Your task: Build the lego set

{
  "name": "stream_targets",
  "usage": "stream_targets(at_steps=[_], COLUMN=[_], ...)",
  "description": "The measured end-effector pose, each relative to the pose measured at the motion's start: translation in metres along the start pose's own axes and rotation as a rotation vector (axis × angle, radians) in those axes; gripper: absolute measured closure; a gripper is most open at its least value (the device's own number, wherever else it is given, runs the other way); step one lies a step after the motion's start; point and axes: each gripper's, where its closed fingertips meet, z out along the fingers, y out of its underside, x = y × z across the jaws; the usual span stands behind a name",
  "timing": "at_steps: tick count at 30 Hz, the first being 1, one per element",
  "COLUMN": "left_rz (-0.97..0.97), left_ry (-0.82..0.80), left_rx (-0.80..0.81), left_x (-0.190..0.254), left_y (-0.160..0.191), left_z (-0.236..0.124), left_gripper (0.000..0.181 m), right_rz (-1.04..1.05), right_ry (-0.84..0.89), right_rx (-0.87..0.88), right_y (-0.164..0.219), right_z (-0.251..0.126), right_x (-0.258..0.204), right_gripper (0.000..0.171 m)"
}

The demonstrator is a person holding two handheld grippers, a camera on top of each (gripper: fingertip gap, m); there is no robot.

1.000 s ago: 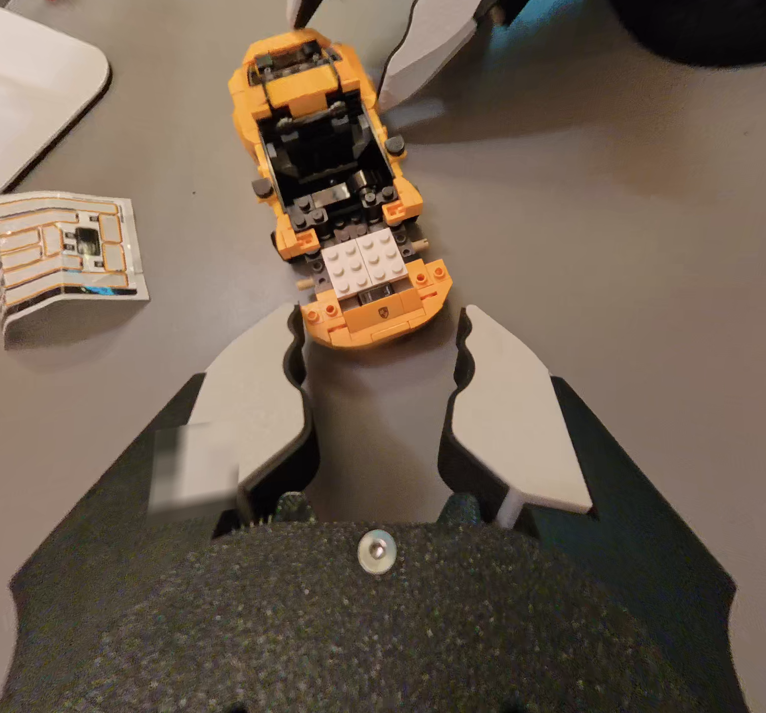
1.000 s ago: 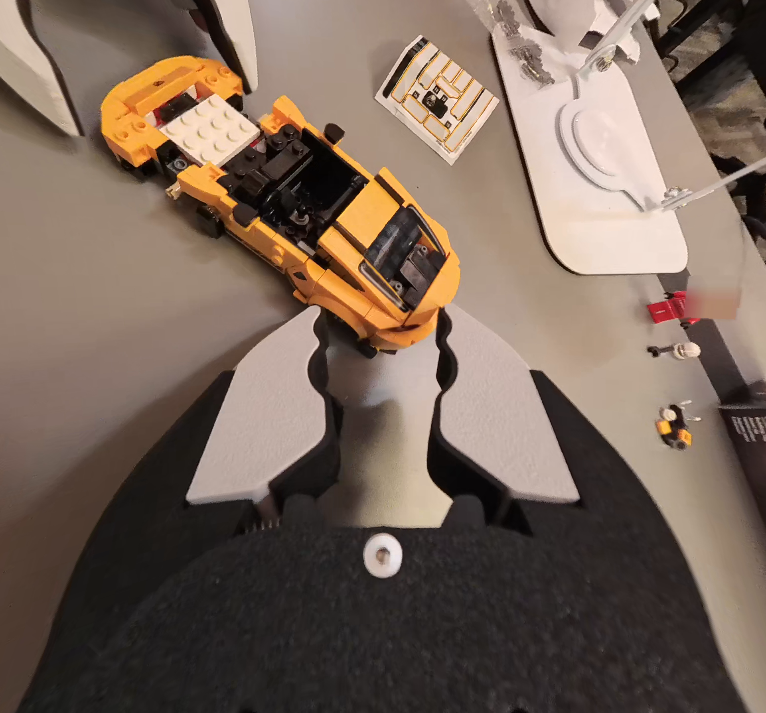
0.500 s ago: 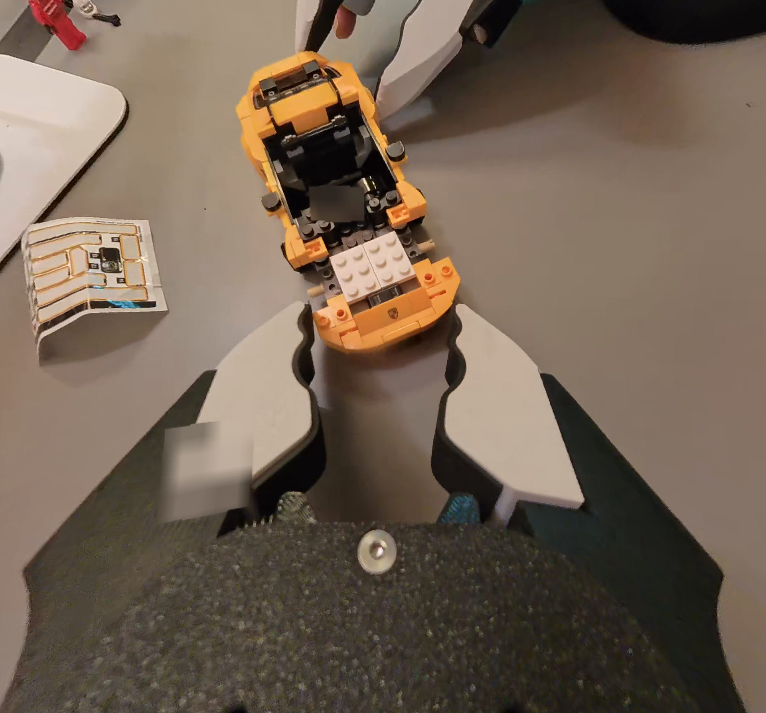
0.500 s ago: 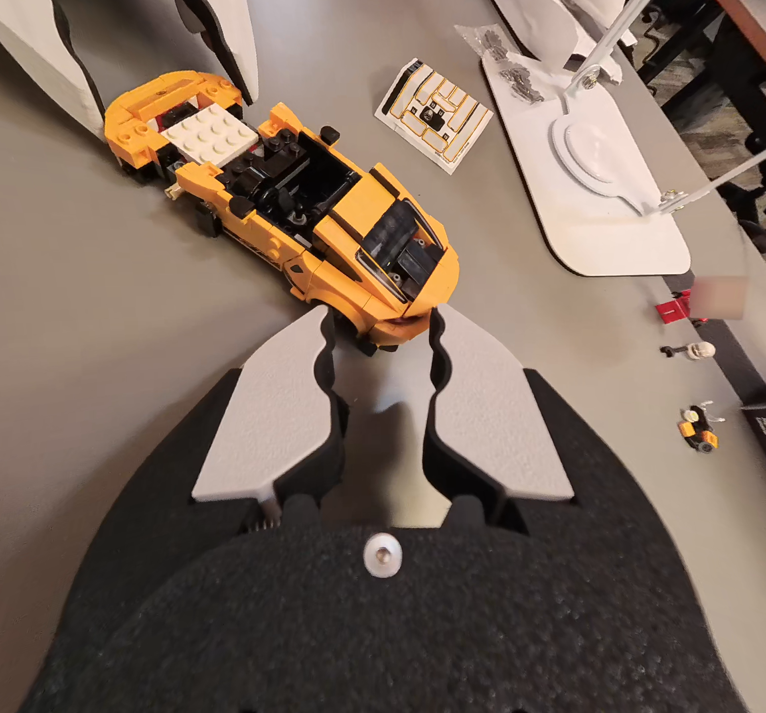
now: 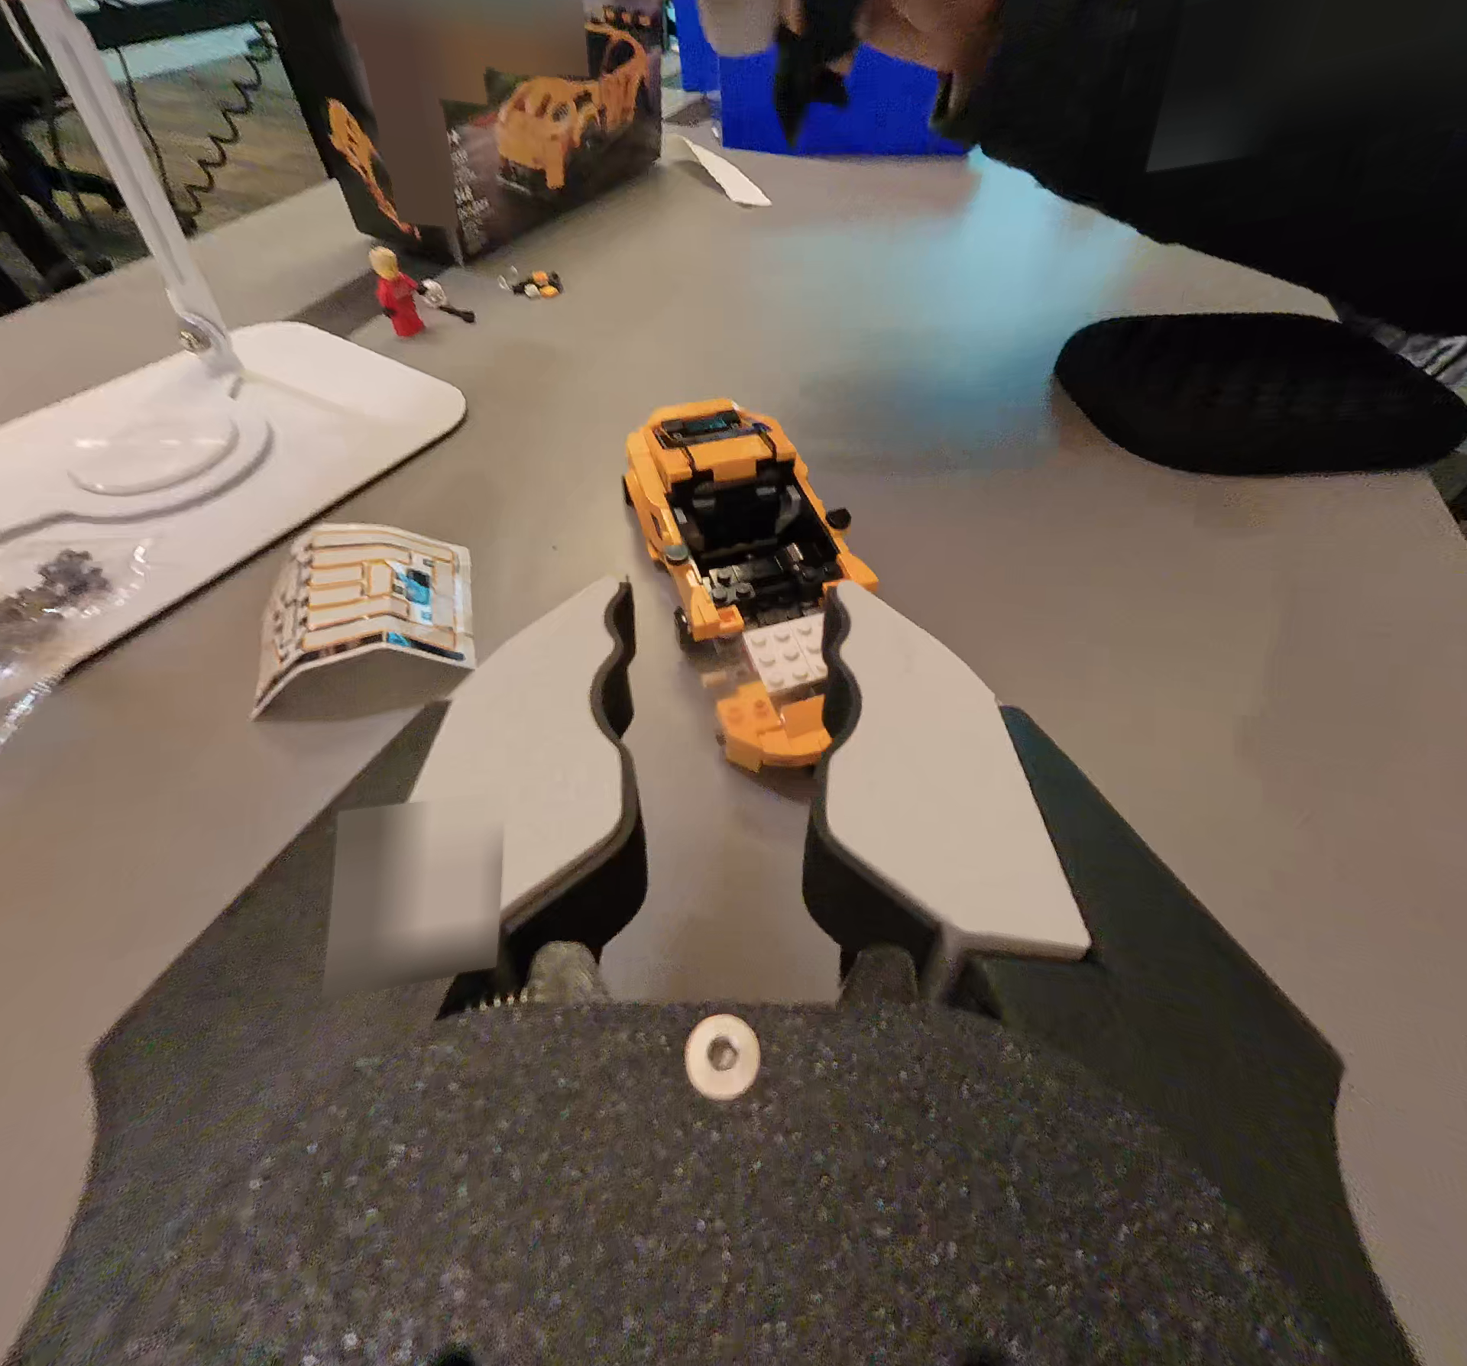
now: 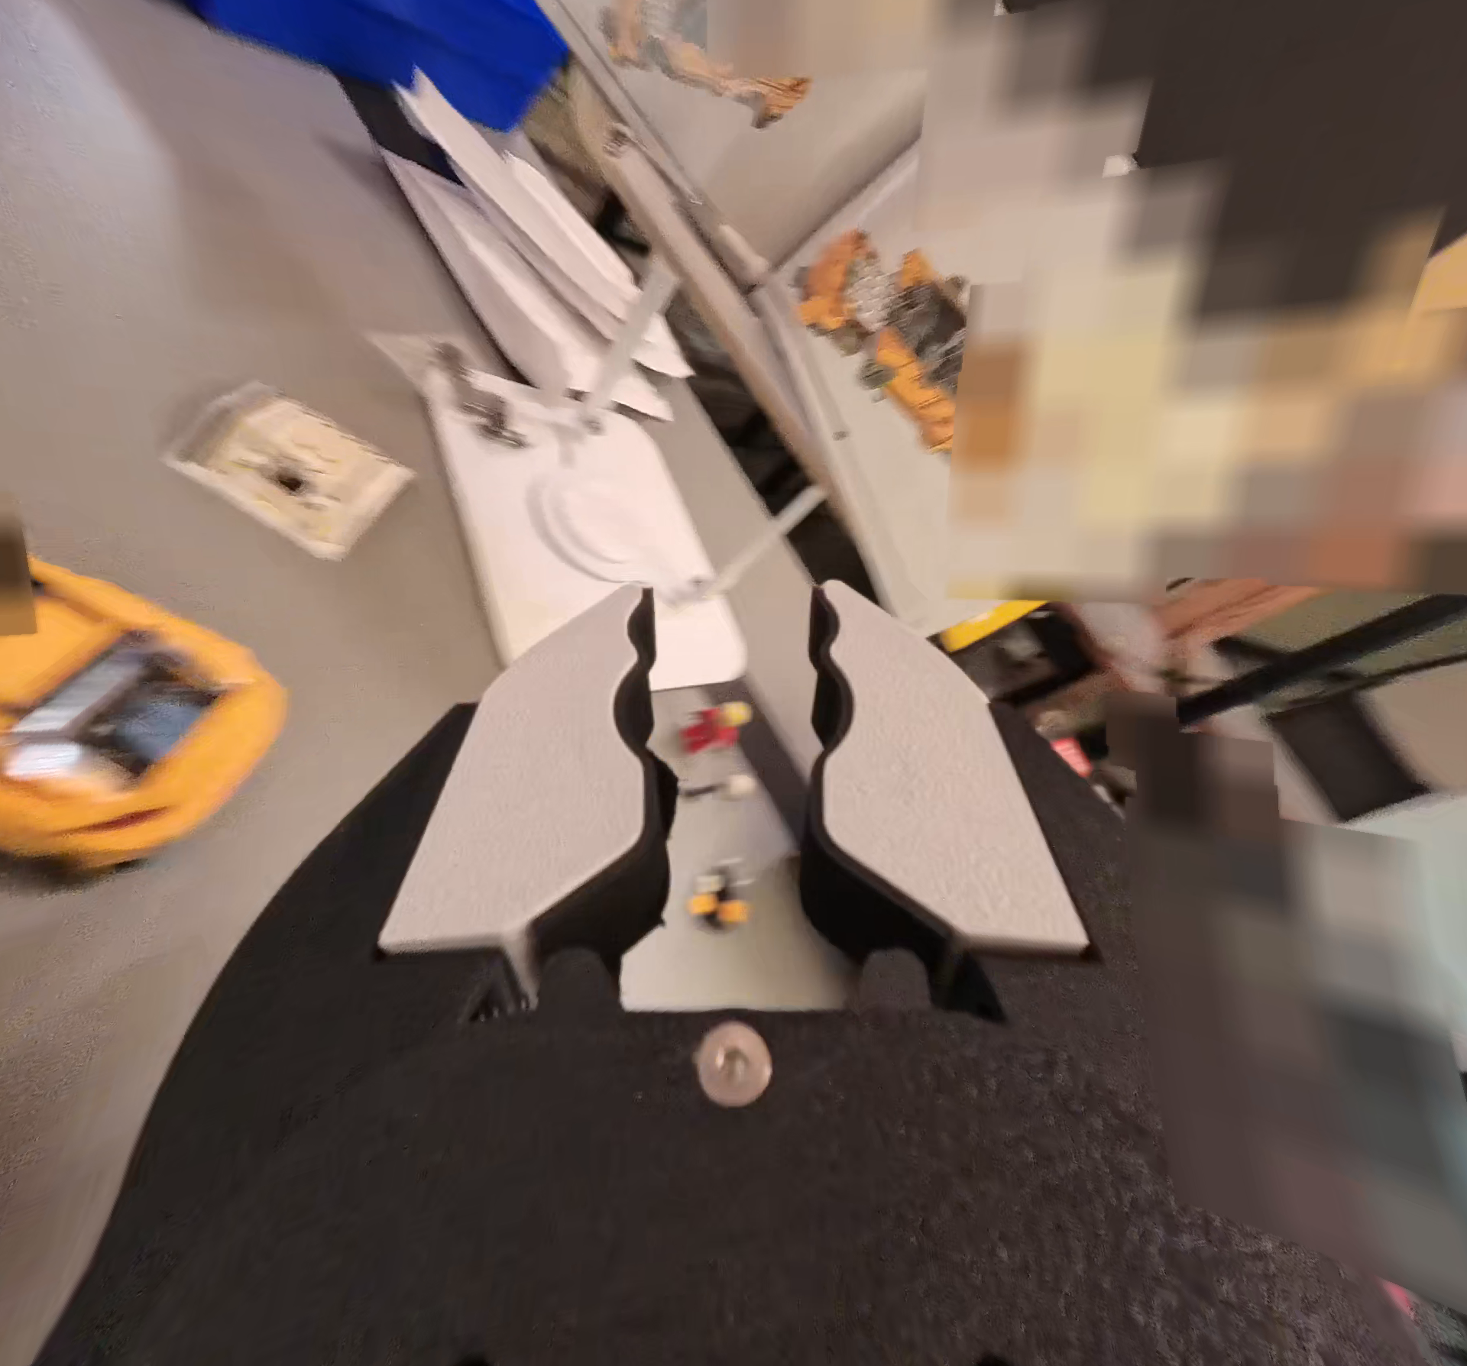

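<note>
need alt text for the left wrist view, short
An open left gripper hovers over a grey table, its fingers flanking the front of a half-built orange lego car. A sticker sheet and red minifigure lie further left.
</note>
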Motion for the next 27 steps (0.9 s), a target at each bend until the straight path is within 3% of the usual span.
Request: stream_targets(at_steps=[5, 11, 14, 21, 27], left_rz=[0.017, 0.014, 0.010, 0.010, 0.149], left_ry=[-0.045, -0.039, -0.026, -0.041, -0.210], left_rx=[-0.017, -0.045, -0.056, -0.037, -0.040], left_x=[-0.006, -0.006, -0.003, -0.005, -0.034], left_y=[0.005, 0.012, 0.014, 0.009, -0.034], left_z=[-0.001, 0.001, 0.003, 0.003, 0.008], left_gripper=[0.144, 0.148, 0.148, 0.150, 0.144], right_rz=[-0.465, -0.690, -0.694, -0.632, -0.436], right_ry=[0.127, 0.072, 0.070, 0.037, -0.015], right_rx=[-0.114, -0.158, -0.135, -0.131, -0.070], right_y=[0.015, 0.044, 0.046, 0.048, 0.031], right_z=[0.055, 0.078, 0.078, 0.073, 0.059], right_x=[0.058, 0.064, 0.063, 0.066, 0.066], right_gripper=[0.139, 0.148, 0.162, 0.171, 0.171])
